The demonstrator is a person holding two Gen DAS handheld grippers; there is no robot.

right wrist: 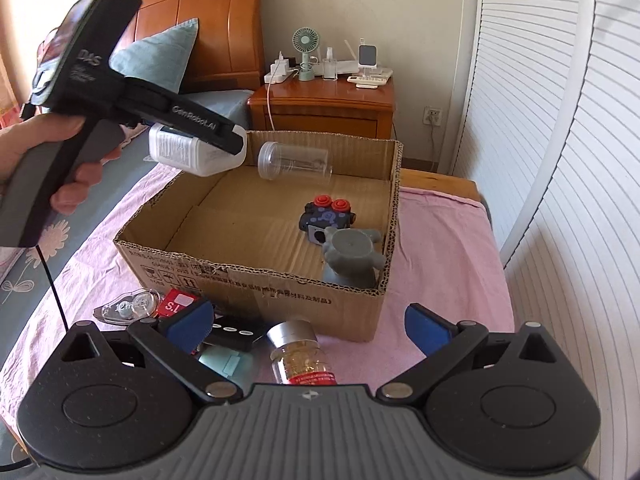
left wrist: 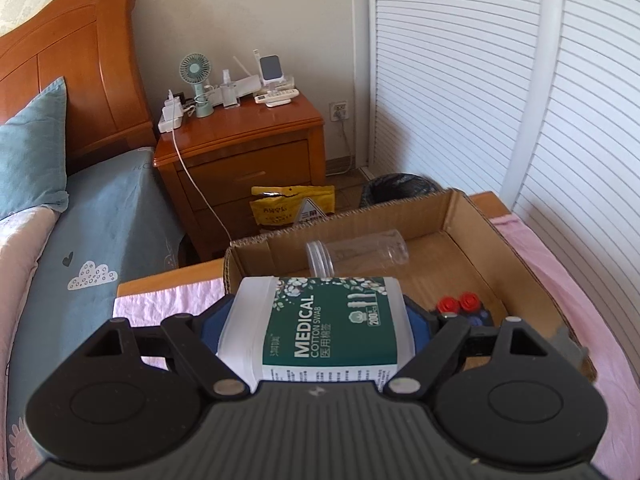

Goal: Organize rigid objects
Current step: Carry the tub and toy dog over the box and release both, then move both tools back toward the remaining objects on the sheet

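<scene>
Left gripper (left wrist: 320, 316) clamped on the cotton swab tub (left wrist: 320, 324), blue pads on its two ends, so the tub's long axis runs across the jaws, label up. In the right wrist view the same tub (right wrist: 192, 152) hangs under the left gripper (right wrist: 224, 140), at or just over the near-left corner of the cardboard box (right wrist: 256, 280); person's hand (right wrist: 48, 160) on the handle.

Ahead of the left gripper, inside the box: clear plastic jar (left wrist: 356, 256) lying on its side, open mouth toward the gripper's left, long axis roughly parallel to the tub. Ahead-right of it and lower: dark toy with red buttons (left wrist: 460, 308). Free floor of the box lies ahead and below the tub, on the gripper's left side, so the drop looks like a short move forward, staying short of the jar.

Right gripper (right wrist: 308, 328) wide open, nothing between the pads. Directly under and between its fingers: glass bottle with silver cap (right wrist: 300, 352), lying with cap pointing away toward the box wall, long axis along the gripper's pointing line. By the left finger: black remote (right wrist: 236, 332), red card (right wrist: 176, 304), correction tape (right wrist: 128, 308), all on the pink cloth (right wrist: 452, 264). Grey figurine (right wrist: 352, 256) sits in the box's near-right corner, ahead of the right finger.

Likely the left hand finishes first; the right is nearest the bottle.
</scene>
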